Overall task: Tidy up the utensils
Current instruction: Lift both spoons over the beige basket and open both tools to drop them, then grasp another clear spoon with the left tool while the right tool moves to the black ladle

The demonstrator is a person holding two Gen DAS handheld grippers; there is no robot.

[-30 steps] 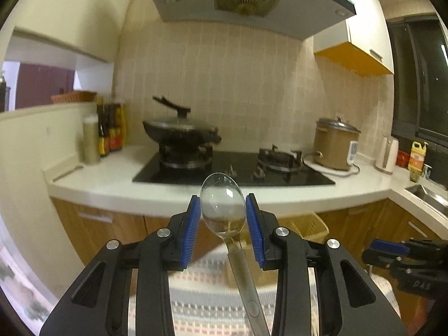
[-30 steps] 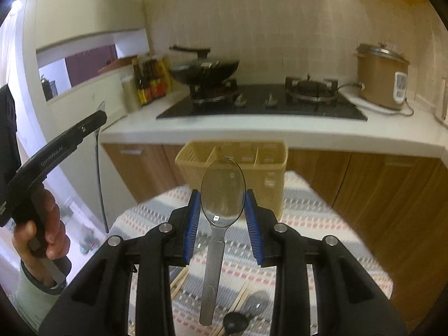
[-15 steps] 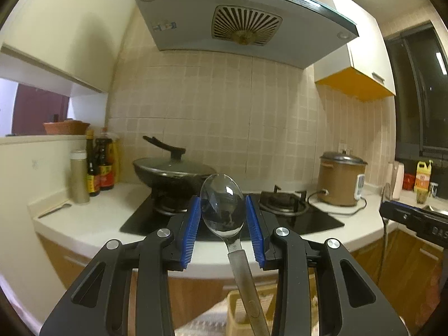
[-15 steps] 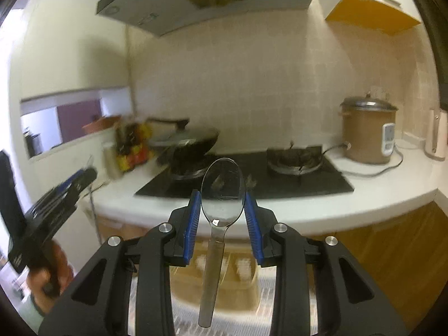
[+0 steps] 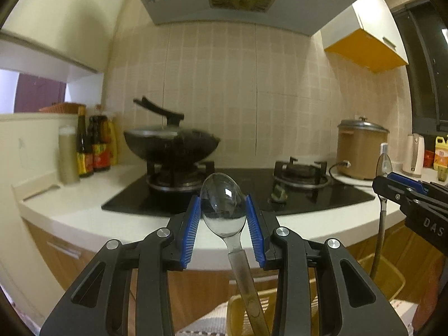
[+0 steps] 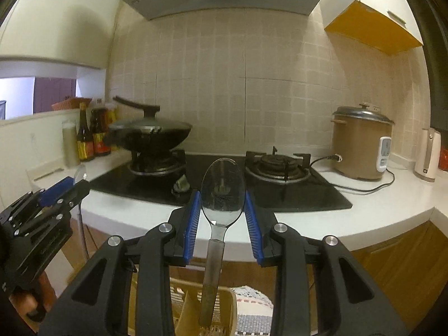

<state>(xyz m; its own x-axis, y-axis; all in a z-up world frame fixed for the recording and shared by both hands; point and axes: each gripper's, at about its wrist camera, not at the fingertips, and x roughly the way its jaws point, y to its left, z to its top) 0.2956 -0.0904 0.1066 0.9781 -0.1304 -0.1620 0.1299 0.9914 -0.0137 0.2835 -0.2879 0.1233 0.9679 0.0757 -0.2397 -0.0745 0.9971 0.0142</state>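
The left hand-held gripper (image 5: 223, 225) pinches a shiny steel spoon (image 5: 224, 210) by its bowl, handle hanging down toward the yellow slotted plastic utensil basket (image 6: 221, 302) low in frame. The right hand-held gripper (image 6: 221, 221) pinches a second steel spoon (image 6: 222, 190) likewise, seemingly directly above the basket.

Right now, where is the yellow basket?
The basket sits low in both wrist views, below the counter on a striped cloth, right under the spoon in the right tongs.
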